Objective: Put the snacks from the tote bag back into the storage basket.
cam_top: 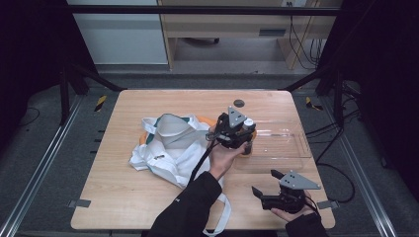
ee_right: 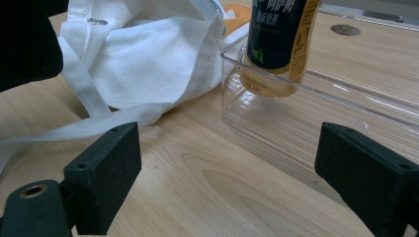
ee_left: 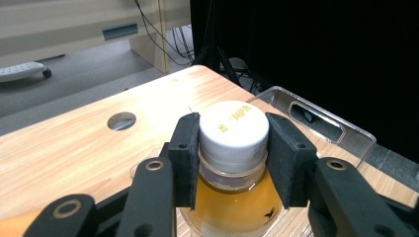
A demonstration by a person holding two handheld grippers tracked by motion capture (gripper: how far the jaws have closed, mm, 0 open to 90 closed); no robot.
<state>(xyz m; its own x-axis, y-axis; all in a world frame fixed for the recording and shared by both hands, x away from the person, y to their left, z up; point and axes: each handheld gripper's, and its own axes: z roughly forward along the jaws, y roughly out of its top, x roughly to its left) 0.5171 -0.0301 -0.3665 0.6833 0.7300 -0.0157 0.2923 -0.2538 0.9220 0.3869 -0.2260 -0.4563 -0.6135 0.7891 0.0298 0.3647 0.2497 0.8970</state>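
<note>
My left gripper [cam_top: 245, 129] [ee_left: 233, 148] is shut on the white cap of a bottle [ee_left: 234, 129] of amber drink. It holds the bottle [ee_right: 279, 39] upright over the near left end of a clear plastic tray [cam_top: 281, 143] [ee_right: 316, 123] [ee_left: 316, 118]. The bottle's base hangs just inside the tray's rim. A white cloth bag [cam_top: 170, 145] [ee_right: 148, 54] lies crumpled to the left of the tray. My right gripper [cam_top: 267, 183] [ee_right: 232, 182] is open near the table's front right edge, with nothing between its jaws.
Something orange [cam_top: 210, 121] [ee_right: 236, 14] peeks out from under the bag. A round hole [cam_top: 239, 103] [ee_left: 121, 120] [ee_right: 345, 29] sits in the wooden tabletop behind the tray. Bag straps [cam_top: 223, 212] trail toward the front edge. Dark frame posts flank the table.
</note>
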